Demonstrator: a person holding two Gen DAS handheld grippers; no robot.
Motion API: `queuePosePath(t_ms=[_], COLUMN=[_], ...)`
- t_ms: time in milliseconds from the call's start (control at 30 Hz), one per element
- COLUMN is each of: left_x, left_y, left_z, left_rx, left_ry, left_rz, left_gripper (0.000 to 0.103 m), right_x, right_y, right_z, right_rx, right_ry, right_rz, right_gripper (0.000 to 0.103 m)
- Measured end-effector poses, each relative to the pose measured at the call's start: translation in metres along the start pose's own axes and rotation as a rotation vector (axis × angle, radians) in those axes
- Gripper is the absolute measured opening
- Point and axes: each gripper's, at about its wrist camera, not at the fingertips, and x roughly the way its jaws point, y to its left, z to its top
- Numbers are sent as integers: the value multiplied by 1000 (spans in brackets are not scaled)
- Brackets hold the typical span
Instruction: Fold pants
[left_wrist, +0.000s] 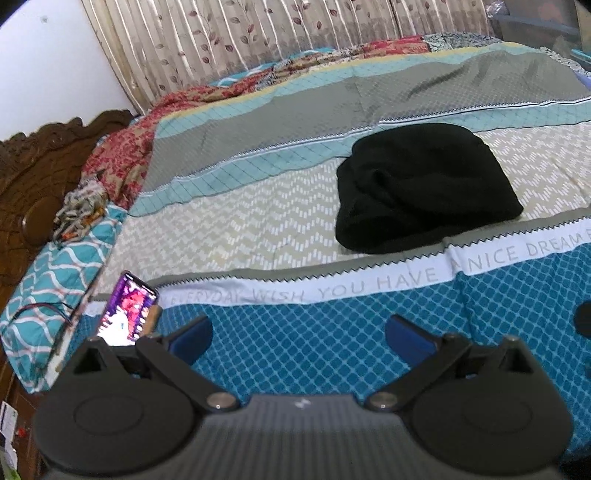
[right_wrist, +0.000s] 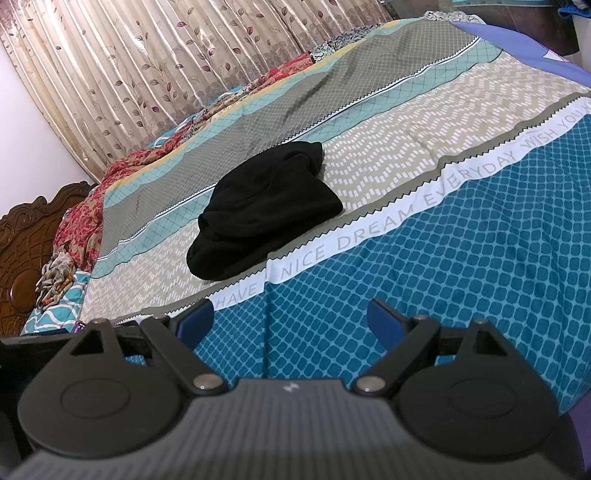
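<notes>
i hold my left gripper (left_wrist: 299, 332) and right gripper (right_wrist: 291, 321) tilted down over the near edge of the bed (left_wrist: 332, 339), both with jaws spread wide and nothing between them. the black pants (left_wrist: 421, 184) lie bunched mid-bed, on the beige band, well apart from both. only my left view shows the lit phone (left_wrist: 129, 310) near the pillow (left_wrist: 55, 280) at the bed's left edge.

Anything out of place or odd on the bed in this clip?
Yes. The black pants lie in a crumpled heap on the bedspread, not spread flat for folding. A phone with its screen lit leans near the pillow. Both tongs, left and right, are open and empty.
</notes>
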Motion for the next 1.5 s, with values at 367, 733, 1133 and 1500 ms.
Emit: queuePosePath(t_ms=[367,733,1133,1500], left_x=[9,7,-17,-42], left_y=[-9,-12,-10,-7], left_z=[-16,-16,-8,-4], left_rx=[-6,13,6,-1], left_ry=[151,174,112,55], left_rz=[-139,-159,-193,-222], left_gripper=[103,103,103,103], right_x=[-1,1,-8,-20], right_y=[-1,-2,0,5], right_z=[-2,0,8,14], right_rx=[-2,-7,-11,-24], right_ry=[-4,3,-26,-72], right_rz=[-5,-2,11,22], right_gripper=[92,92,92,92])
